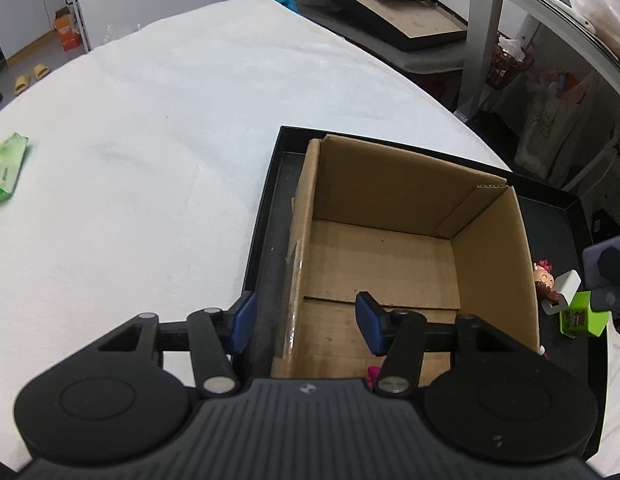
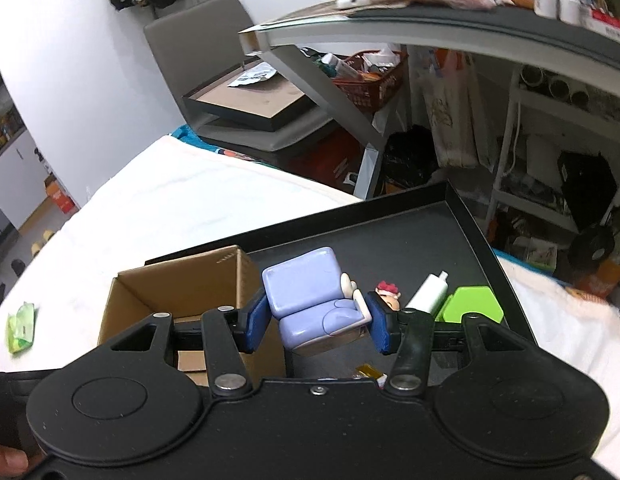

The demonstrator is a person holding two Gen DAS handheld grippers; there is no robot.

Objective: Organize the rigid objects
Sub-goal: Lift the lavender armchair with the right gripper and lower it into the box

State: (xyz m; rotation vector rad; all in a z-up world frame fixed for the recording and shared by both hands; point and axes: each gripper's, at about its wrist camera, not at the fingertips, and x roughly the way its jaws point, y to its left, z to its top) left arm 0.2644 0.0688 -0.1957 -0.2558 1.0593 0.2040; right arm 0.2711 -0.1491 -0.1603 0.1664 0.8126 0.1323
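Note:
An open cardboard box [image 1: 410, 240] stands in a black tray [image 1: 270, 216] on a white-covered table; it also shows in the right wrist view [image 2: 178, 280]. My left gripper [image 1: 306, 326] is open, its fingers straddling the box's left wall. My right gripper [image 2: 316, 322] is shut on a lilac toy armchair [image 2: 310, 296], held above the tray [image 2: 410, 232] beside the box. A doll figure [image 2: 388, 294], a white tube [image 2: 428, 292] and a green box [image 2: 470, 304] lie in the tray behind it. In the left wrist view the green box [image 1: 580, 316] and doll [image 1: 544, 276] lie right of the cardboard box.
A green packet [image 1: 6, 168] lies on the white cloth at the far left. A pink item [image 1: 372, 374] shows at the box's near end. A yellow item [image 2: 368, 372] lies in the tray. A chair with a flat tray [image 1: 390, 4] and cluttered shelves [image 2: 530, 140] stand beyond the table.

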